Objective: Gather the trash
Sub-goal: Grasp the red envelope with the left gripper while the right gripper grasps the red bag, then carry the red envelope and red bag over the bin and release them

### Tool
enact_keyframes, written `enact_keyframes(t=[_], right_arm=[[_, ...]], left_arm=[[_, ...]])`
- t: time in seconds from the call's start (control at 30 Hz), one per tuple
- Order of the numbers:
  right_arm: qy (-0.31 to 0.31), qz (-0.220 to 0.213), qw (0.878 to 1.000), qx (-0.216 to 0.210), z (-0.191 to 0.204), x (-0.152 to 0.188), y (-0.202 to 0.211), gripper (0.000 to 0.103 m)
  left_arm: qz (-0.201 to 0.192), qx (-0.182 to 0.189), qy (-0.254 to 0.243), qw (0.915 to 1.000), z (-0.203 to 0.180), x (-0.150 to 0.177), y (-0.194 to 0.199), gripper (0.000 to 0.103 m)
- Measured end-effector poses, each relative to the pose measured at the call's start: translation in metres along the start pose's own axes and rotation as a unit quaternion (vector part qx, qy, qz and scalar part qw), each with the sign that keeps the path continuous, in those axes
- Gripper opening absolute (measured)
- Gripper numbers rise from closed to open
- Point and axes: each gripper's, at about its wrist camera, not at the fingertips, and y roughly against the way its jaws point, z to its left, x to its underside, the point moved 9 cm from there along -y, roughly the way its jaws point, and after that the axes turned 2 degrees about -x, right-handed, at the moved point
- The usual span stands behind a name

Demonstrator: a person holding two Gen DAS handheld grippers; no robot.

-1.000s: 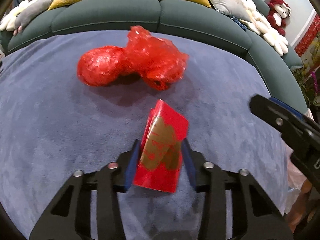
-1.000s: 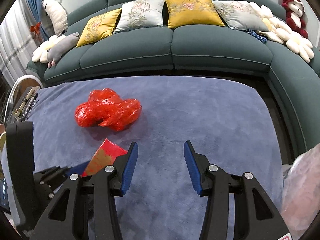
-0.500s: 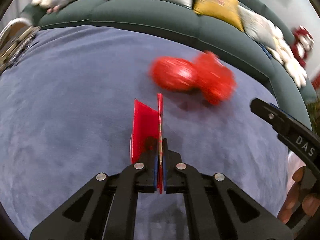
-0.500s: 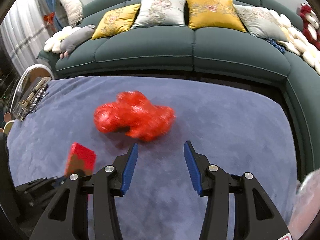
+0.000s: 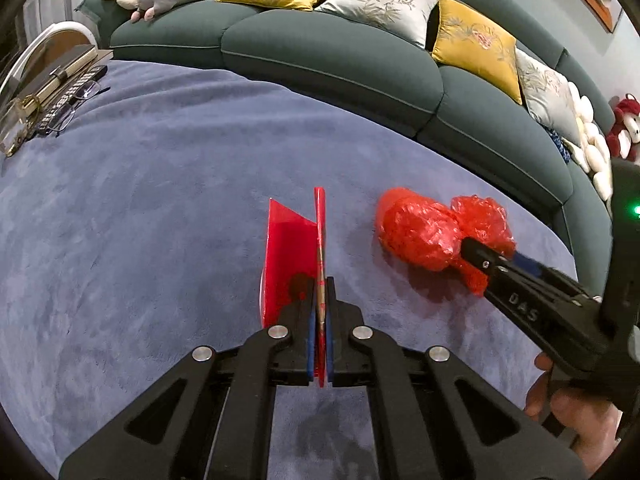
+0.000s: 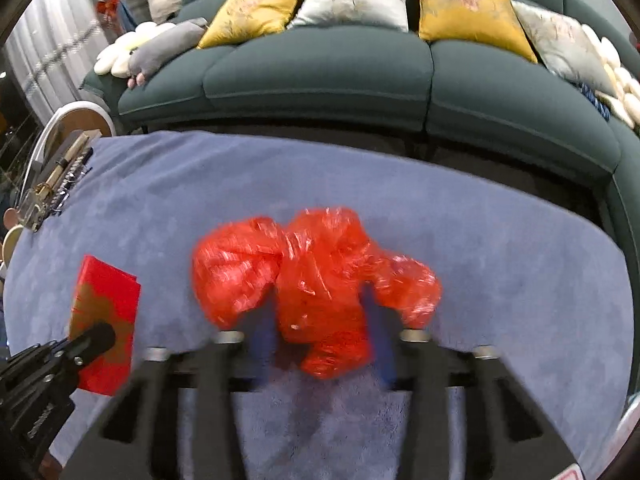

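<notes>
Left hand-held gripper: clamped on the red envelope, edge-on, for removal. Right hand-held gripper: jaws just closing around the crumpled red plastic, three o'clock of the envelope; grip unconfirmed, blurred.

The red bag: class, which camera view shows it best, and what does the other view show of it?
The right wrist view: the red bag fills the middle, whole, between the right gripper's closing jaws, though blurred. The left wrist view shows it sharper but smaller, off to the right, partly hidden behind the right gripper's fingers.
</notes>
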Motion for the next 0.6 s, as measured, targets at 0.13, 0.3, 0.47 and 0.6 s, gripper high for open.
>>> enact_keyframes(t=[0.13,0.3,0.47,0.6], right_arm=[[-0.015,-0.008,1.000,-0.011,-0.006,0.006,0.012,0.008],[-0.029,-0.036,0.999,-0.007,-0.021,0.013,0.051,0.007],[-0.055,-0.066,0.996,0.003,-0.057,0.024,0.104,0.007],[-0.074,-0.091,0.993,0.022,-0.093,0.033,0.148,0.007]], left_arm=[[0.001,0.010,-0.010,0.9999,-0.014,0.005,0.004,0.003],[-0.002,0.024,-0.033,0.9992,-0.045,0.013,0.019,0.003],[-0.010,0.046,-0.064,0.9969,-0.092,0.026,0.046,0.003],[-0.015,0.065,-0.091,0.9936,-0.140,0.041,0.066,0.003]])
